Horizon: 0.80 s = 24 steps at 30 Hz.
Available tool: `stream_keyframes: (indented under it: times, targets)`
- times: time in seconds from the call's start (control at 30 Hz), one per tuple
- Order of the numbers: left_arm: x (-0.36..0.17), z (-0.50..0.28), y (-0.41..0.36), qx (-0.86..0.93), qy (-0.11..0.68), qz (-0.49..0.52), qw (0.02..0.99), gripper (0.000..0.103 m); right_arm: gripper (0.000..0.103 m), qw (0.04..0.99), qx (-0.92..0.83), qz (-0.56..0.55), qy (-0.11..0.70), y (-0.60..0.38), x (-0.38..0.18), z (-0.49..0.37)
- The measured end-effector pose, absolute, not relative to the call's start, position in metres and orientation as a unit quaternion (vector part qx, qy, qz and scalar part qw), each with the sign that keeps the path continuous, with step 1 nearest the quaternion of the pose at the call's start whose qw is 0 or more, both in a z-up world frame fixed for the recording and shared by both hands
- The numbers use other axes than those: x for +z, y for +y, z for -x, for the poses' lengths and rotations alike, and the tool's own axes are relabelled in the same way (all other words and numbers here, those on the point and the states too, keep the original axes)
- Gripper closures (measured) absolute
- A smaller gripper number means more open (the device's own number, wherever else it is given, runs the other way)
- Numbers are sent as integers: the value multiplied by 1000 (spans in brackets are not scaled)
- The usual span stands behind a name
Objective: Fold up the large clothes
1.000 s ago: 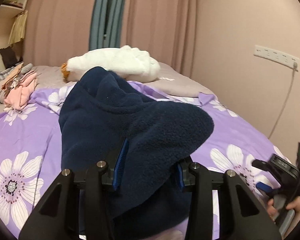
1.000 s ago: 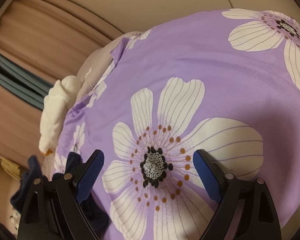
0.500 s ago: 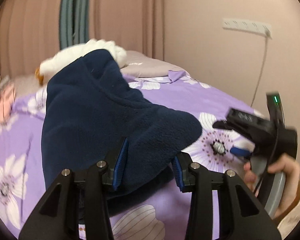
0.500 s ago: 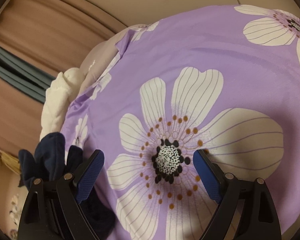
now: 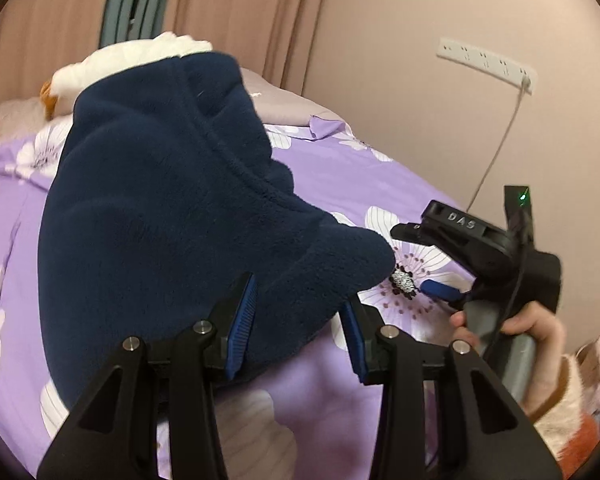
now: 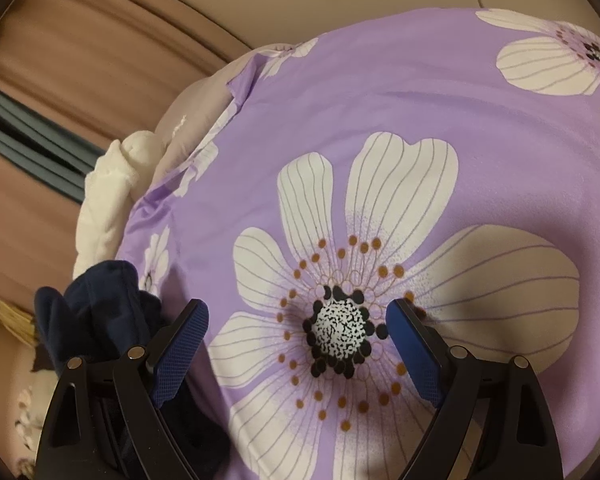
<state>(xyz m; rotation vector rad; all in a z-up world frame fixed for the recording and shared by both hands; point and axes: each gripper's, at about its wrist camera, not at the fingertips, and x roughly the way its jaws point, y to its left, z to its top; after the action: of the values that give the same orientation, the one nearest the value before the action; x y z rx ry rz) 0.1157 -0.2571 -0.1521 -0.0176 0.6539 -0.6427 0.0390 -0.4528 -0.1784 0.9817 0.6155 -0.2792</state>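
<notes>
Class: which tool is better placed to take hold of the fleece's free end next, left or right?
Right. Its tool is open and empty over the bedspread, beside the fleece; the left tool already grips it.

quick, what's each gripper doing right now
Left gripper: shut on the navy fleece garment.
Right gripper: open, nothing held, over the purple floral bedspread.
</notes>
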Motion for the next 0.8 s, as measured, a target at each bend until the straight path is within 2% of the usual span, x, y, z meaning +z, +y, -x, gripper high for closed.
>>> stream_keyframes:
  times: [0.2, 0.57, 0.8]
  targets:
    - [-166, -109, -269, -332, 341, 17, 879, 64, 13, 828, -132, -459, 292, -453, -179, -41]
    - [-155, -118, -266, -315, 348, 62, 881, 62, 13, 834, -136, -446, 294, -452, -180, -40]
    - [-150, -113, -287, -280, 338, 32, 898, 62, 13, 844, -208, -409, 279, -437, -173, -18]
